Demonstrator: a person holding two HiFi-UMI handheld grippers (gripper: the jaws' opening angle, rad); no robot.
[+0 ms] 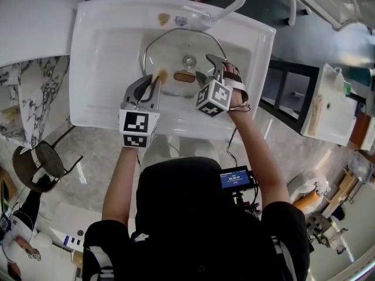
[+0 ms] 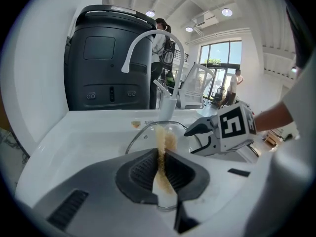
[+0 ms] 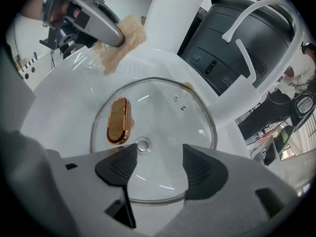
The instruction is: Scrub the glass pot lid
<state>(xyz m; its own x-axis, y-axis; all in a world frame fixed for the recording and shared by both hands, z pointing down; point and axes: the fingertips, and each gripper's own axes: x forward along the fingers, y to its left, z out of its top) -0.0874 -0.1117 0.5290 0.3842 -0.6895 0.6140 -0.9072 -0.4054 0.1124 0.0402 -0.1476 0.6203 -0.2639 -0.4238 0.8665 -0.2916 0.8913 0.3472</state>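
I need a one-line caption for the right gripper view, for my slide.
Open right claw above the glass pot lid in the white sink; left claw holds a tan scrub pad.

head view looks steeply down on the sink, while both close gripper views share the glass lid.

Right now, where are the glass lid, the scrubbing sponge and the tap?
glass lid (image 3: 163,122), right gripper view, the clear glass near its middle
scrubbing sponge (image 2: 165,140), left gripper view, its tan upper end
tap (image 2: 155,32), left gripper view, top of the white arch
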